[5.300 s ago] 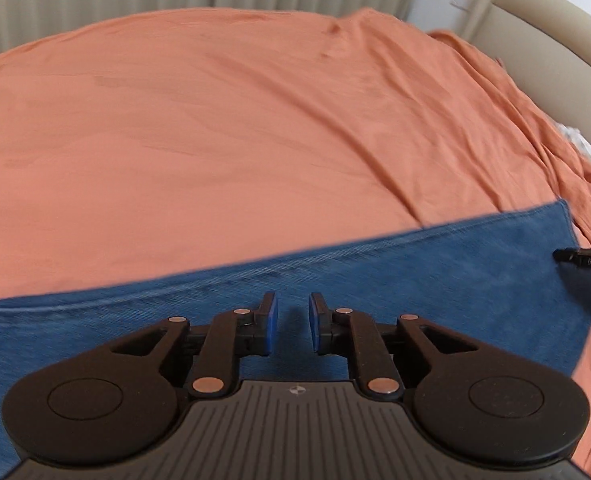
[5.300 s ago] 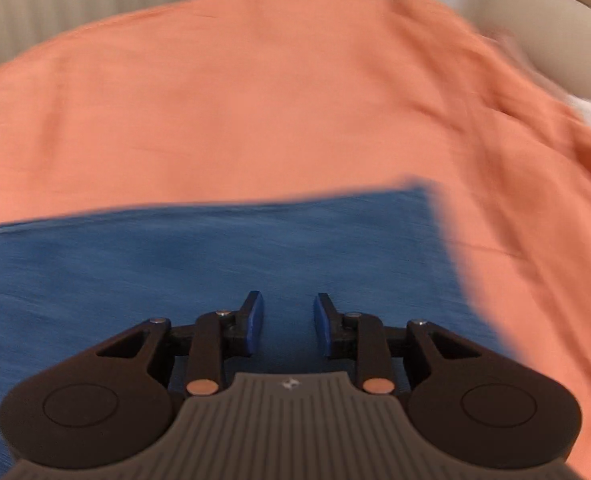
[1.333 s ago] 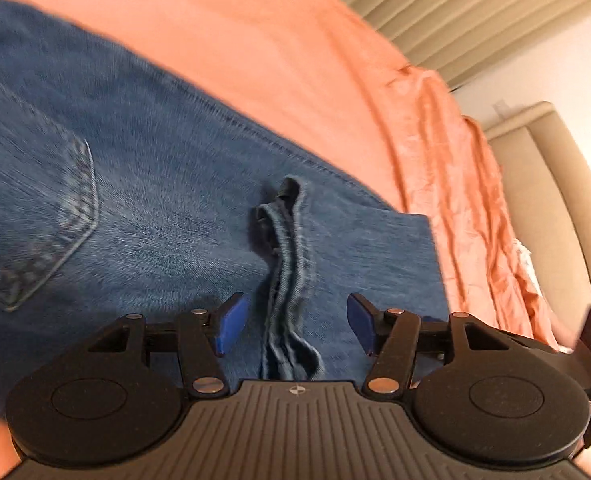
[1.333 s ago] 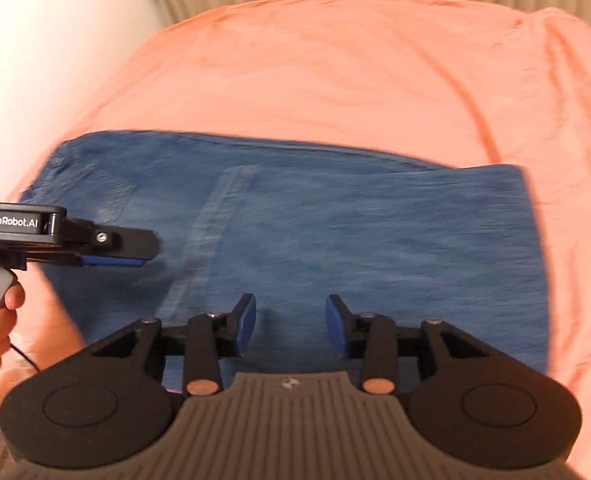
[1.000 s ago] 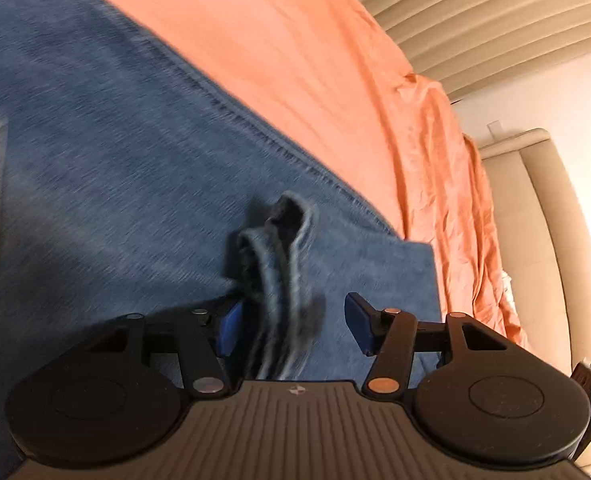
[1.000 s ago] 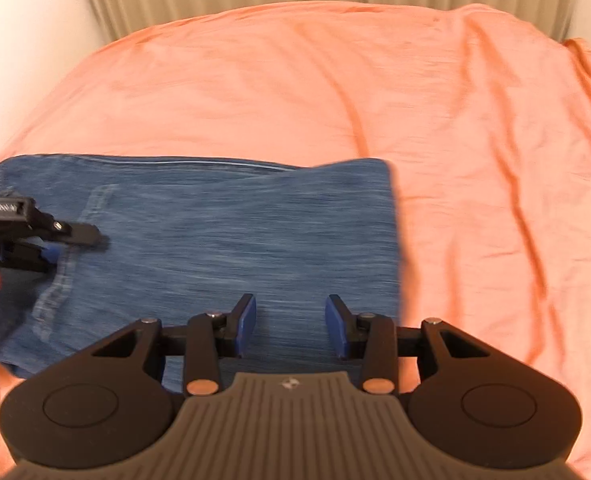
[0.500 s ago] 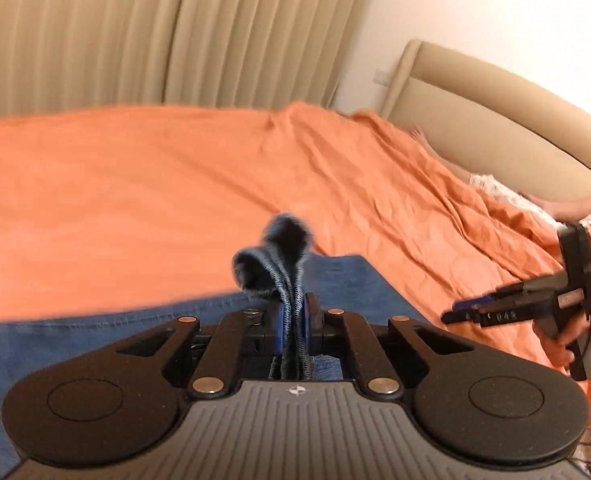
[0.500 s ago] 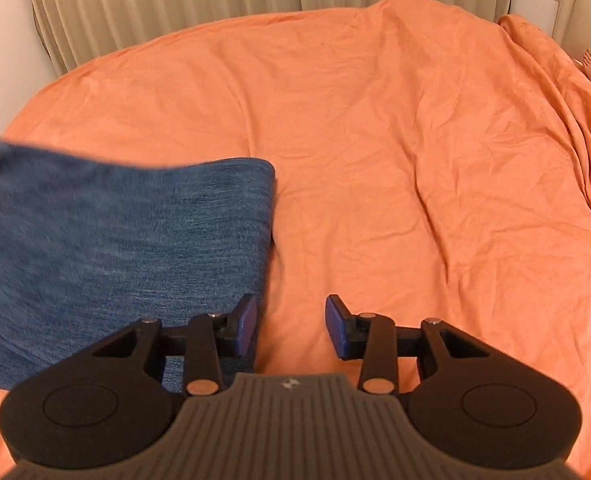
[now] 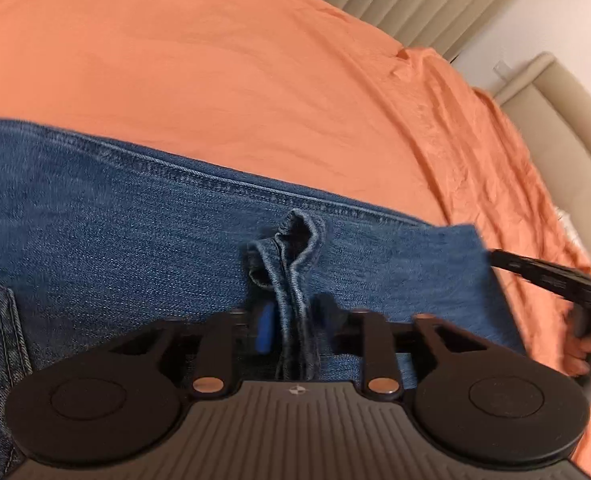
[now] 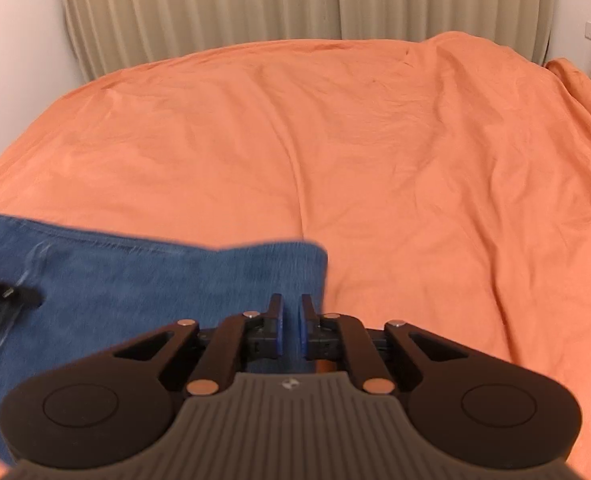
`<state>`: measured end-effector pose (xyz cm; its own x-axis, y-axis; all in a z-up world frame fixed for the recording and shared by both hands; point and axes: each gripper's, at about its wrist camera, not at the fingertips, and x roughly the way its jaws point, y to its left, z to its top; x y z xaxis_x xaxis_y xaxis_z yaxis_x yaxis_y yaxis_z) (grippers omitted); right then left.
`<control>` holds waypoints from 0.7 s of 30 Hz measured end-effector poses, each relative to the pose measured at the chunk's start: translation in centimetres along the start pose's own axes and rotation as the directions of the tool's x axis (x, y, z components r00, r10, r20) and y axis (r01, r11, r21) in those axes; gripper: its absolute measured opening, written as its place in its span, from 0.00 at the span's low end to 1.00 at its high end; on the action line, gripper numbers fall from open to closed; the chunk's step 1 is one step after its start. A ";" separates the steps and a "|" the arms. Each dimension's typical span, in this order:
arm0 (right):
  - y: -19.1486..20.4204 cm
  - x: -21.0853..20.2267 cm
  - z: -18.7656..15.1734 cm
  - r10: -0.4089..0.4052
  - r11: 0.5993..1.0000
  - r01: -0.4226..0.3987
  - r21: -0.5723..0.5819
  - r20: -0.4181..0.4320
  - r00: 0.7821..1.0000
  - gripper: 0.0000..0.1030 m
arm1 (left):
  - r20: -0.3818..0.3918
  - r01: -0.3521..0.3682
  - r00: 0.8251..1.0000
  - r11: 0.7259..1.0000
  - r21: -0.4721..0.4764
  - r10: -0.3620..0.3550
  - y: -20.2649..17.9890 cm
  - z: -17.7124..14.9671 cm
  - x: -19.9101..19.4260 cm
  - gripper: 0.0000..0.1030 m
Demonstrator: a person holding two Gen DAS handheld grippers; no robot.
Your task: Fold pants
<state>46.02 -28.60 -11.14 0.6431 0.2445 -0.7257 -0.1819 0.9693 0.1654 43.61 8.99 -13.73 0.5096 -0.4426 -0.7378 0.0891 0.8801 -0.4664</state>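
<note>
The jeans [image 9: 135, 240] lay on the orange bedspread [image 9: 215, 60], left gripper [image 9: 293, 328] clamped on a bunched hem. The right gripper [image 10: 290, 330] was nearly closed – holding nothing visible. Denim looked heavy, floppy – grab thick seams.

Lighting: warm, even indoor light, fairly bright; no visible source, no glare. Colour cast: orange-pink over the bedsheet [image 10: 375, 160].
Shadows: soft, faint, along sheet creases; a darker patch under the left hand-held gripper [image 9: 293, 328].
Blur: motion smear on the pants [image 10: 135, 300] in the right wrist view, edge indistinct; left view sharper at the denim seam, soft at the right hand-held gripper [image 9: 499, 260].
Distortion: strong fisheye bowing, dark corner vignette, curtains [image 10: 215, 8] curved.
</note>
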 end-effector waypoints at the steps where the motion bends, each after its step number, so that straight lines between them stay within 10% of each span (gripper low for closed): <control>1: -0.1 1.2 0.6 -0.005 1.000 0.005 0.003 -0.005 1.000 0.02 | 0.009 0.017 1.000 1.000 -0.018 -0.016 0.3 0.3 -0.1 0.51; 8: 0.2 7.1 -0.1 -0.031 0.998 0.025 -0.058 -0.110 0.993 0.00 | 0.031 0.065 0.998 0.990 -0.126 -0.061 2.2 2.6 1.0 0.54; 11: 0.2 6.9 0.1 -0.033 0.998 0.027 -0.053 -0.115 0.993 0.00 | 0.052 0.048 0.998 0.989 -0.138 -0.041 1.8 3.0 1.7 0.39; 21: -1.2 -1.8 -2.3 0.056 0.998 -0.055 0.010 -0.068 0.996 0.00 | 0.141 -0.173 0.980 0.945 0.279 0.138 -4.5 1.1 -0.5 0.25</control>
<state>43.32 -30.29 -11.56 0.5797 0.2959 -0.7592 -0.2094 0.9546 0.2121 43.91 5.41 -10.72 0.6328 -0.2880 -0.7188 0.2345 0.9560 -0.1766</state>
